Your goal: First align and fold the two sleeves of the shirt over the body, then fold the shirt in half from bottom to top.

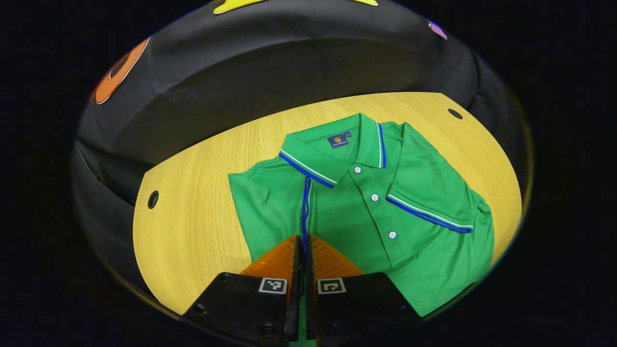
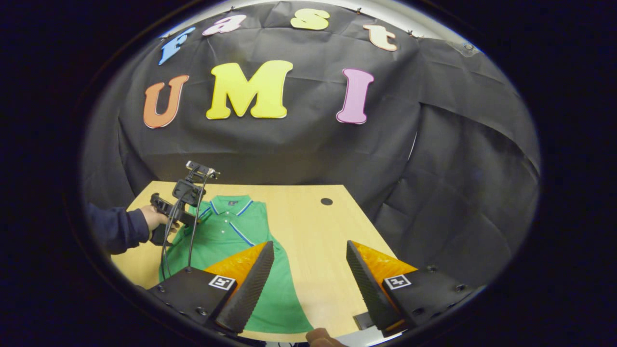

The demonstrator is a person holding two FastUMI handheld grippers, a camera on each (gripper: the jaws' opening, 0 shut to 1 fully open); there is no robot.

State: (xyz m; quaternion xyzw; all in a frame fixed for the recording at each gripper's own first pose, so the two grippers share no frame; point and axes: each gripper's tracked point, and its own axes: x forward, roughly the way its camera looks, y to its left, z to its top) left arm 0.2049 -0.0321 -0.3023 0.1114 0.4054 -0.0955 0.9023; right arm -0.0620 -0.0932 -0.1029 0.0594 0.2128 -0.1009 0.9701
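Here the left hand-held gripper (image 1: 304, 241) has its two fingers pressed together, with only a thin slit between them, and the blue-edged cuff of one sleeve (image 1: 305, 207) runs straight down into that slit. The fingers pinch this sleeve edge over the body of the green polo shirt (image 1: 366, 212). The shirt lies face up on the wooden counter (image 1: 193, 207), collar toward the booth's black wall (image 1: 270, 62), its button placket in plain sight. The sleeve held by the left hand-held gripper is drawn in over the chest, its cuff standing almost parallel to the placket. The other sleeve (image 1: 434, 202) is already folded across the body, its striped cuff lying slantwise just beside the lower buttons.

In the right gripper view, the right hand-held gripper (image 2: 308, 274) has its fingers spread wide apart and holds nothing; bare counter (image 2: 318, 226) shows between them, and one finger overlaps the shirt's lower part (image 2: 226, 236) in the picture, though whether it touches the cloth cannot be told. Farther off, a hand (image 2: 156, 219) in a dark sleeve grips the left device over the shirt's shoulder, cables trailing down from it. A round hole (image 2: 326, 201) marks the counter near its far edge.
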